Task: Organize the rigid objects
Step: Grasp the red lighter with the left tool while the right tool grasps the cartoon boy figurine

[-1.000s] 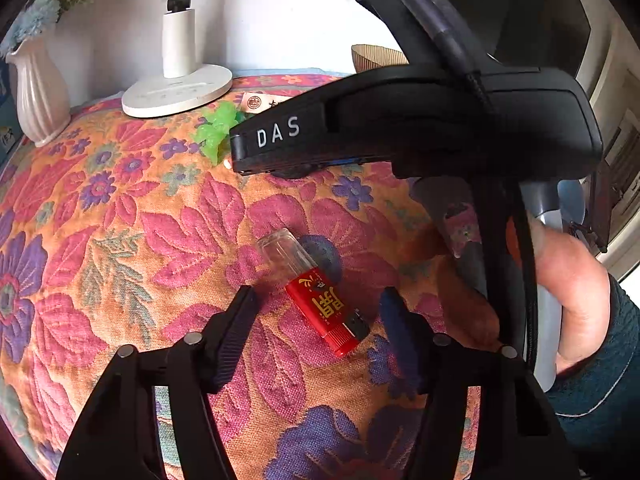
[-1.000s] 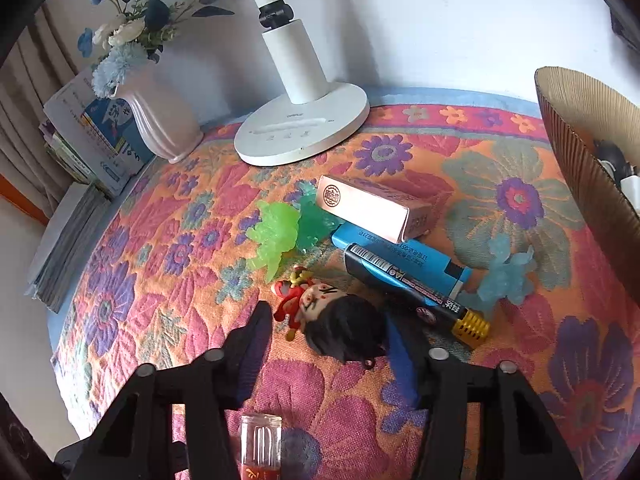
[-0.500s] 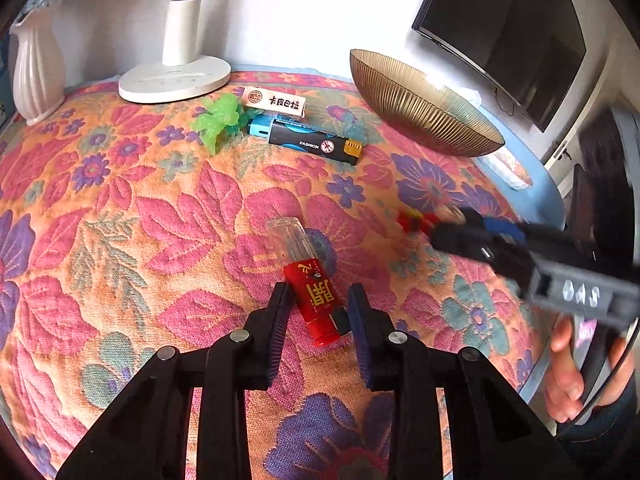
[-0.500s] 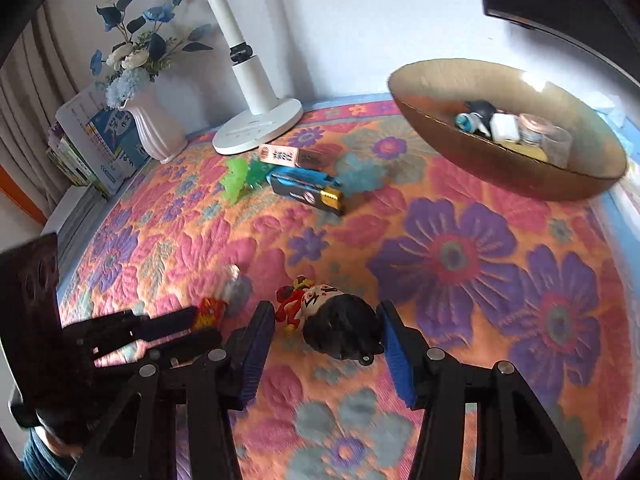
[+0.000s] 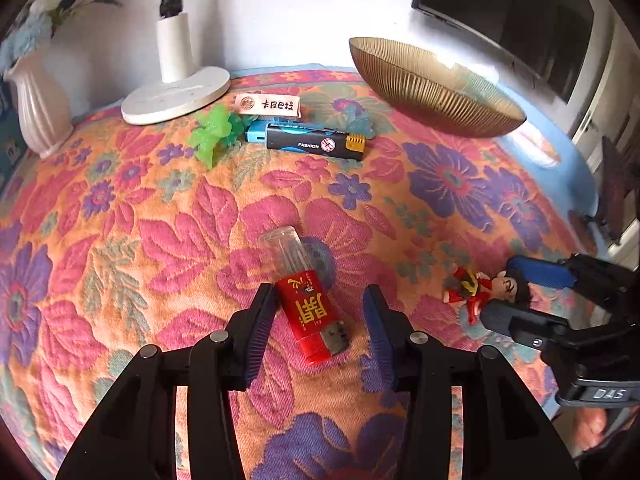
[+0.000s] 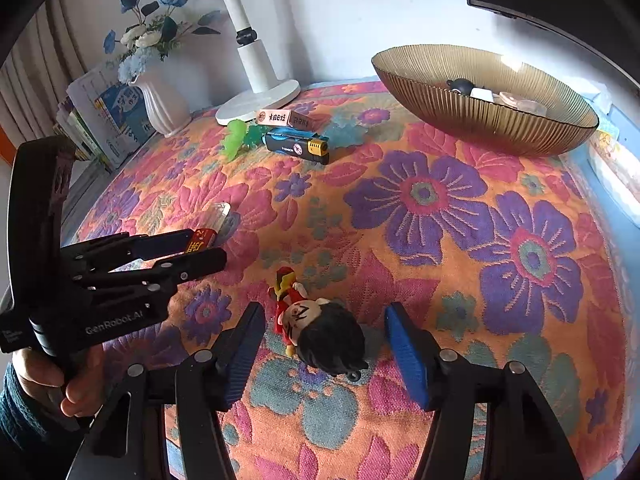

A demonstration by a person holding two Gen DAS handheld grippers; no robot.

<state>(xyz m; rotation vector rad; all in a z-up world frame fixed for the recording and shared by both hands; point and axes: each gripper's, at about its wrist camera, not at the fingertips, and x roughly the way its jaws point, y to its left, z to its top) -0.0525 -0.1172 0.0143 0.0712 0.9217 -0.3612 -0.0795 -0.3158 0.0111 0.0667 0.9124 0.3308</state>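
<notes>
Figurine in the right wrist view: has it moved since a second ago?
Yes. The figurine lay right beside the black lighter; now it lies well clear of it, nearer the camera, between the right gripper's open jaws.

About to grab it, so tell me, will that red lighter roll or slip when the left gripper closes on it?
The lighter looks flat-sided, so it probably won't roll. Its glossy plastic may slip, though the left gripper has ribbed pads. It lies angled between the open jaws, so it may twist.
</notes>
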